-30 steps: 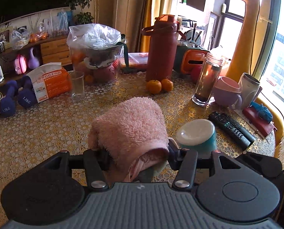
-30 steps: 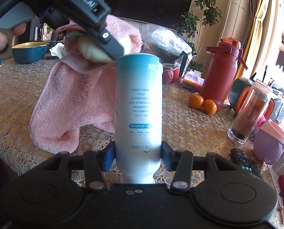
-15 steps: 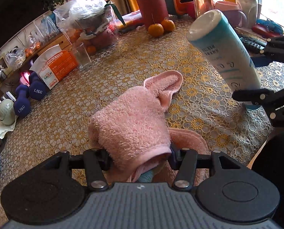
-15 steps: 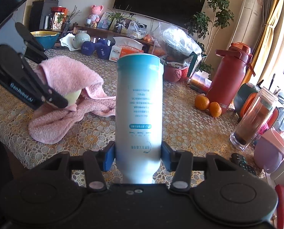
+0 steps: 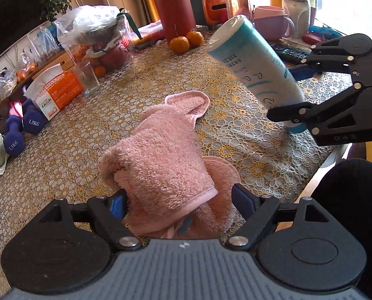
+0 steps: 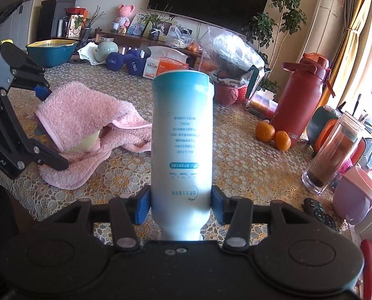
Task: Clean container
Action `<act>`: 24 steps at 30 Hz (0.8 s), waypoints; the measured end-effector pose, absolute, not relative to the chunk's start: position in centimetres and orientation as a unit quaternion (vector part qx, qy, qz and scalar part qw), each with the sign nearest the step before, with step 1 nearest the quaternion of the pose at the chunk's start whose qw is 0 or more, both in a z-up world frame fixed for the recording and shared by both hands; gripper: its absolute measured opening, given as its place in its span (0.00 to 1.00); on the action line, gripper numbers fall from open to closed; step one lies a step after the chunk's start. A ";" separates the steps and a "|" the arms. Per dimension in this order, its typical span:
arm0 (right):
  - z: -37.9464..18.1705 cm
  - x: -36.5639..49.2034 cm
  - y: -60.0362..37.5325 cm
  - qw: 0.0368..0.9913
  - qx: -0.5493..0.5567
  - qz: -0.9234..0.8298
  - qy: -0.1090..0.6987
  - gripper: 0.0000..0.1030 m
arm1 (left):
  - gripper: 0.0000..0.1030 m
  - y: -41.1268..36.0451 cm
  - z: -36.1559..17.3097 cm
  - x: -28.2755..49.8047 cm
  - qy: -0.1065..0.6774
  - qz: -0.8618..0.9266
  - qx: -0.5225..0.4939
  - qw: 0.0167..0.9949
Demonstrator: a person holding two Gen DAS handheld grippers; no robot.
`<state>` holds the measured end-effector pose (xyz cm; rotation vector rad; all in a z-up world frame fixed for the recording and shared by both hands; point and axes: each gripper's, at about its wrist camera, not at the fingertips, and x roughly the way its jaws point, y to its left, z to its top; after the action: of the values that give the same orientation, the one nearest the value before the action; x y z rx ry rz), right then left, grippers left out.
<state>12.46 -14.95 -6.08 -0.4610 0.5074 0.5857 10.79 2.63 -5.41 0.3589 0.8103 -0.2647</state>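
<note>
A white and teal bottle (image 6: 182, 130) is held upside down near its neck by my right gripper (image 6: 181, 205), which is shut on it. In the left wrist view the bottle (image 5: 248, 60) tilts above the table at the right, with the right gripper (image 5: 283, 92) on it. A pink towel (image 5: 161, 150) lies bunched on the lace tablecloth between the fingers of my left gripper (image 5: 179, 200), which is open; the right pad stands clear of the cloth. From the right wrist, the towel (image 6: 86, 110) covers something pale yellow-green, with the left gripper (image 6: 53, 127) around it.
A red flask (image 5: 173, 7) and two oranges (image 5: 186, 41) stand at the back. A drinking glass (image 5: 88, 80), a tissue pack (image 5: 53, 92) and blue dumbbells (image 5: 23, 130) sit to the left. The table edge (image 5: 318, 175) and a person's dark leg (image 5: 348, 200) are near right.
The left gripper has come down from the bottle's top to the table with the towel, and its jaws have spread apart. The right gripper keeps its hold on the bottle.
</note>
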 end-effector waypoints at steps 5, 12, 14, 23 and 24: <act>-6.2 12.5 -14.9 0.900 -0.222 0.284 0.246 0.47 | 0.97 1.0 -5.9 9.4 0.370 -0.135 0.224 0.892; -6.4 12.6 -15.1 0.902 -0.209 0.280 0.252 0.47 | 0.97 0.2 -8.1 11.4 0.371 -0.102 0.244 0.890; -6.4 12.6 -15.1 0.903 -0.209 0.279 0.253 0.47 | 0.97 0.8 -8.3 12.2 0.375 -0.090 0.230 0.894; -6.2 12.8 -14.7 0.900 -0.218 0.280 0.254 0.47 | 0.46 2.4 -7.2 12.8 0.373 -0.063 0.190 0.906; -6.2 12.7 -14.6 0.899 -0.221 0.279 0.254 0.47 | 0.44 2.7 -6.8 12.8 0.372 -0.062 0.180 0.909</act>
<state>12.71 -14.64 -6.23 -0.4580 0.5263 0.5786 12.76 2.65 -6.84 0.3706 0.7669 -0.1276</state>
